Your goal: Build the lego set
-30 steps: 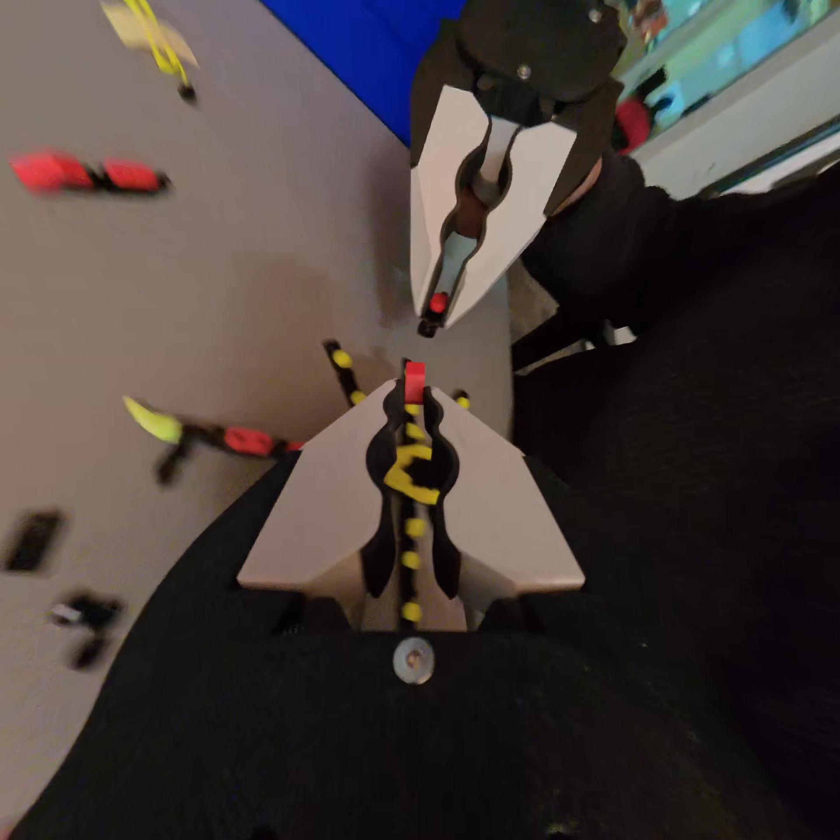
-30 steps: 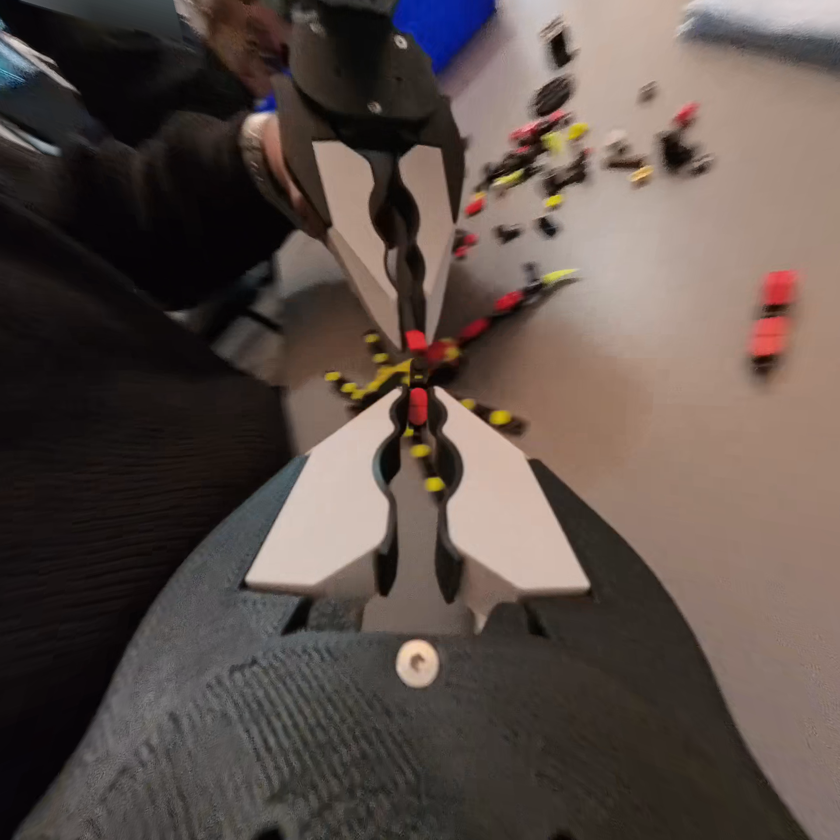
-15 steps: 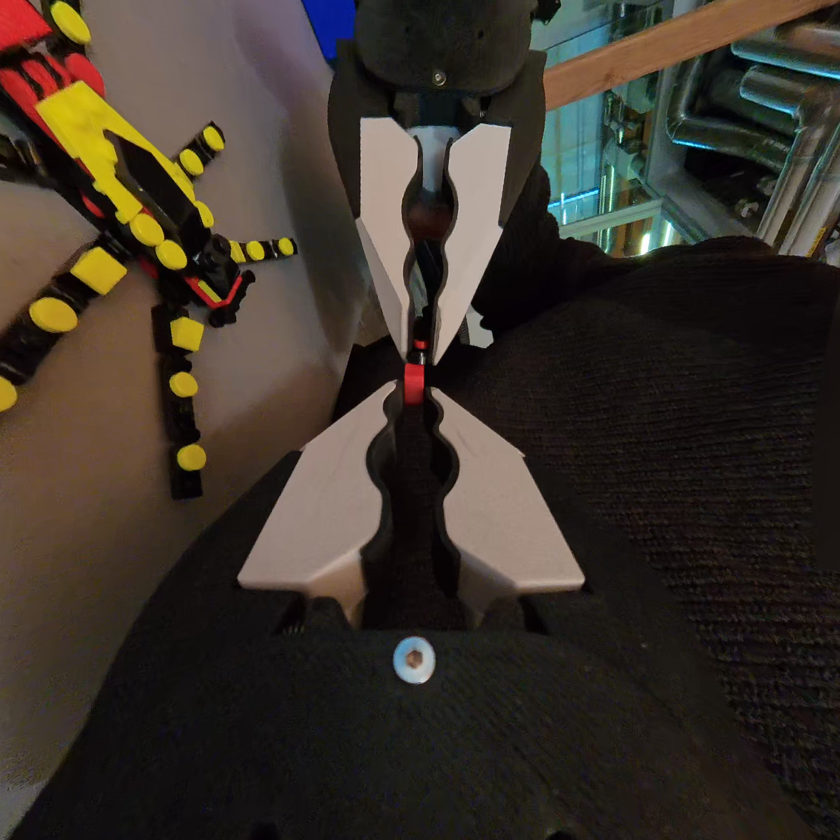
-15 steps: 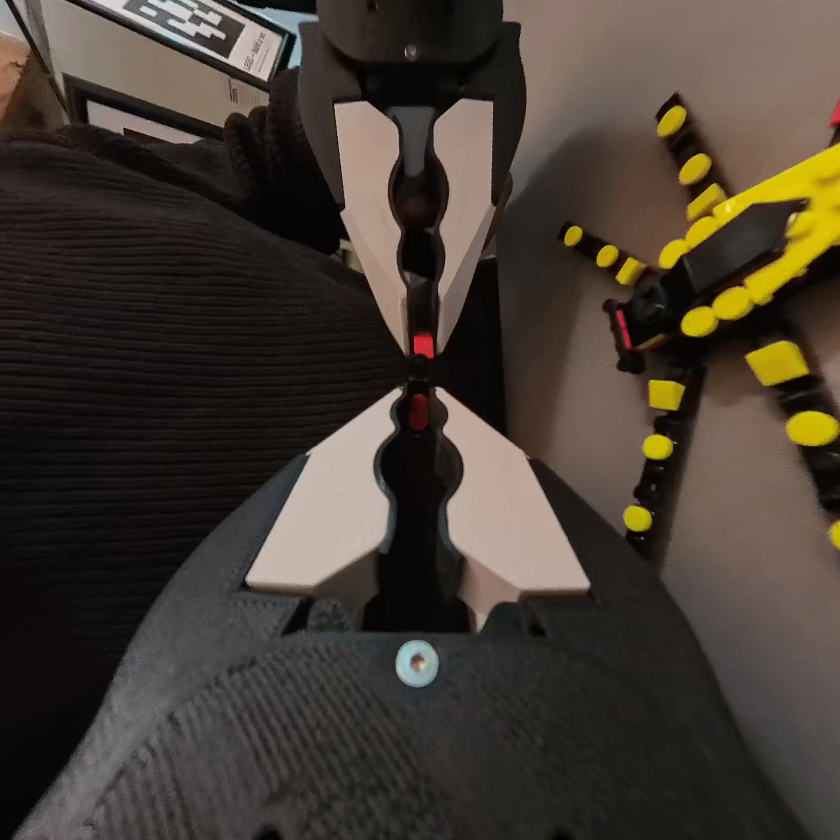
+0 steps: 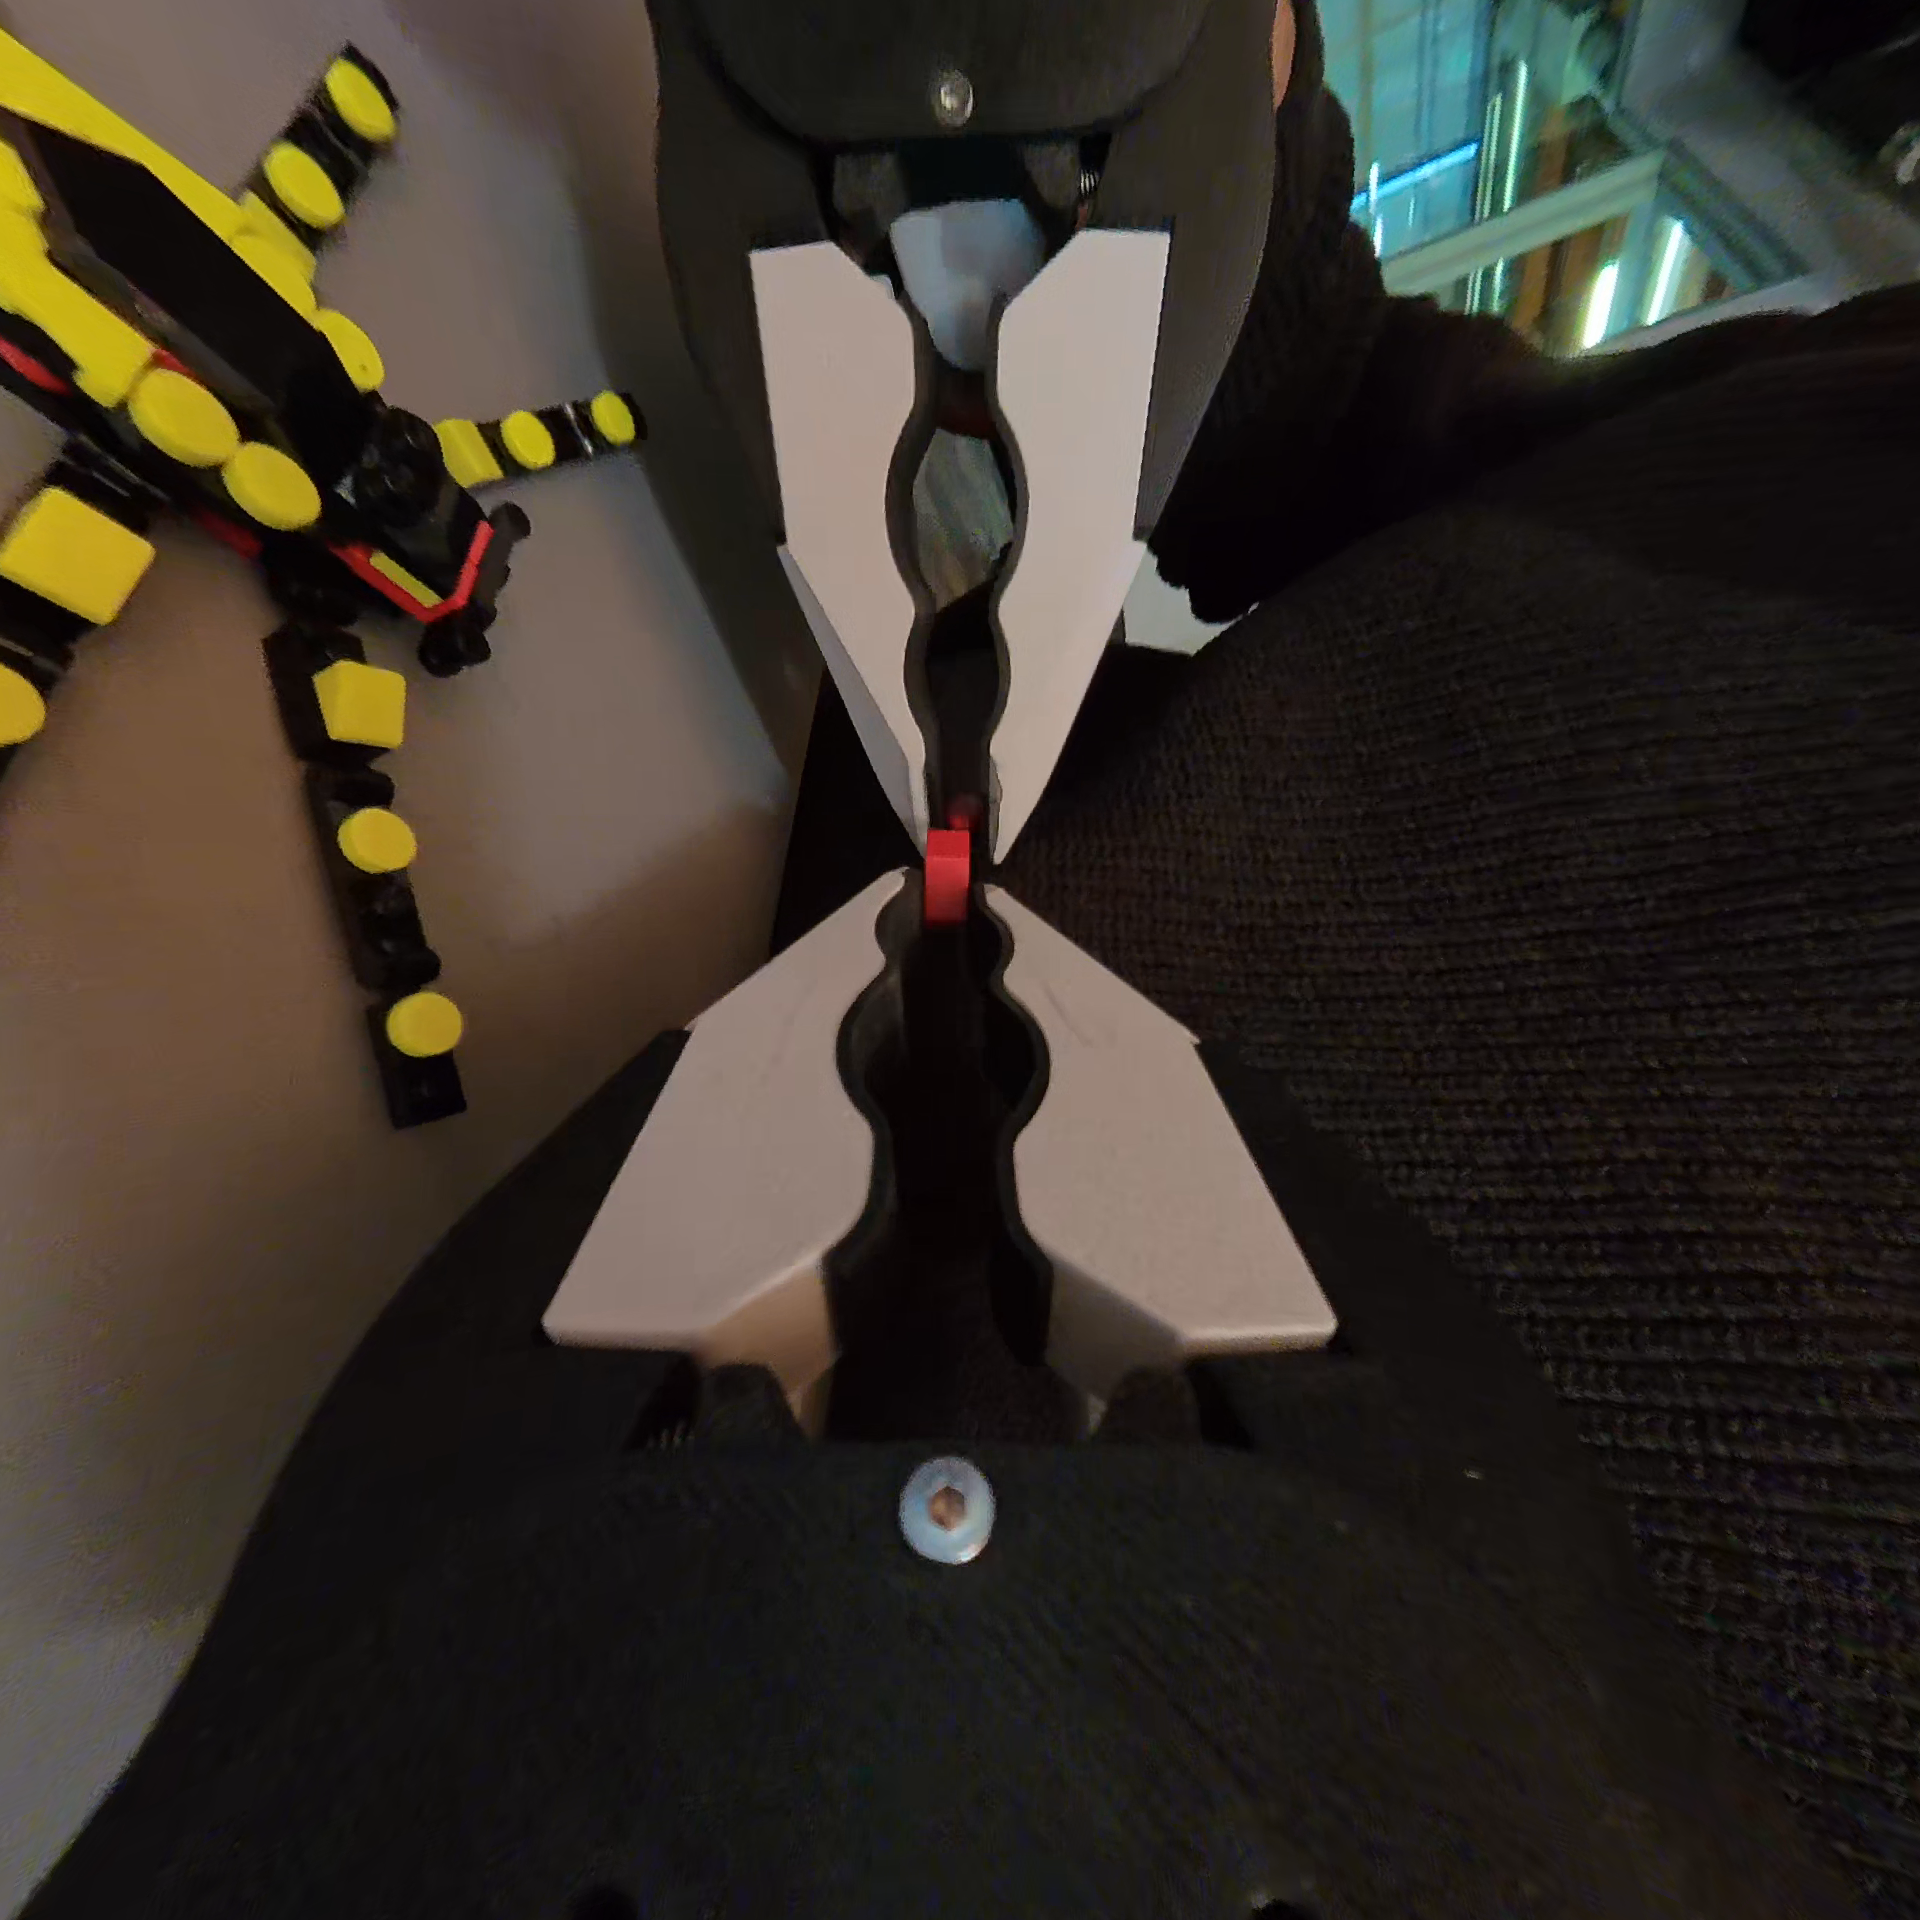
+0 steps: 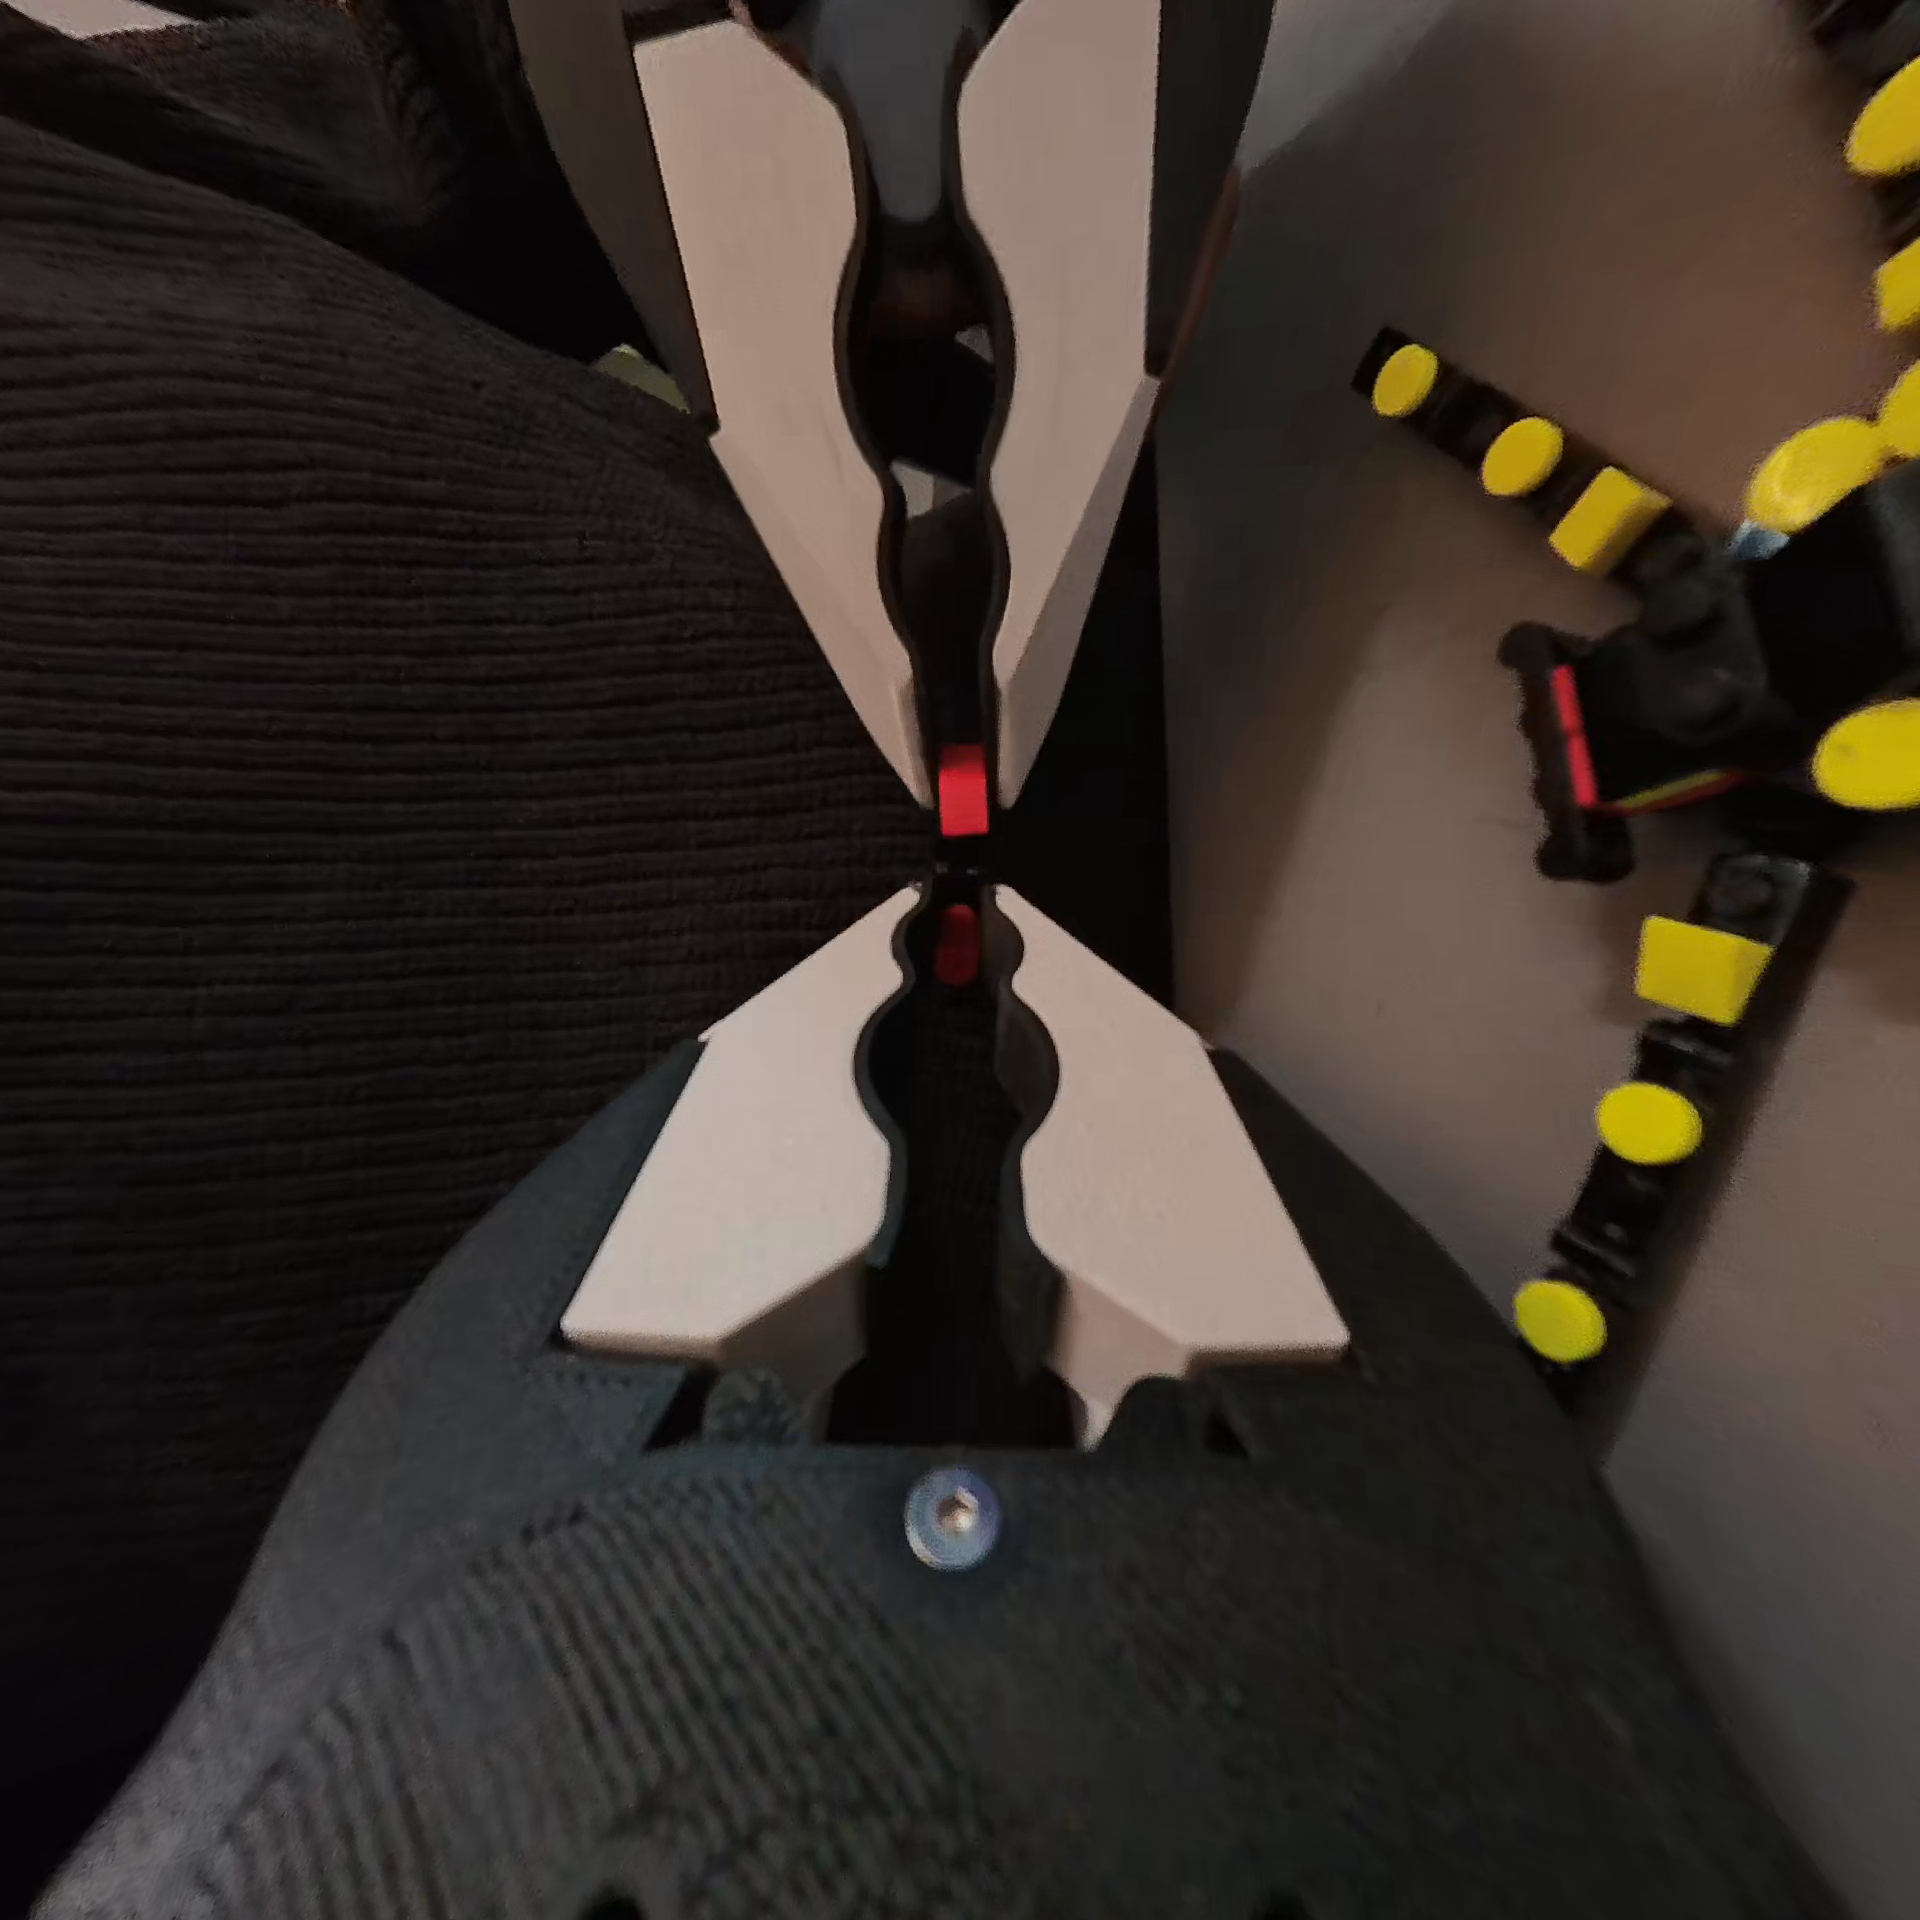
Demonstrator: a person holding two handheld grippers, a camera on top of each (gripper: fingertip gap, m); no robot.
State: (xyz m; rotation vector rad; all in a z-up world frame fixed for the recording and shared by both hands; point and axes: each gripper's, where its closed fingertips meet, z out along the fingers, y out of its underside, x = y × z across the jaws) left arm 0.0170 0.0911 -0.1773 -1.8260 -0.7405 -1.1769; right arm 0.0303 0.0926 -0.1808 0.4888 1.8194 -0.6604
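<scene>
I have the left gripper (image 5: 948, 891) pinched on a flat red piece (image 5: 948, 875) and the right gripper (image 6: 956, 906) nipping a small red-and-black piece (image 6: 954, 940), tip to tip, so they mate clear of the black-and-yellow model (image 5: 260, 436) lying left.

My lego model (image 5: 260, 416) runs off the frame's left edge, and I can't tell how the two red pieces (image 5: 948, 878) join.

left gripper (image 5: 948, 904): jaws nearly closed, pinching small red piece at the tips
right gripper (image 6: 956, 925): jaws nearly closed, also pinching a small piece
pose: tip to tip, facing each other, almost touching
</scene>
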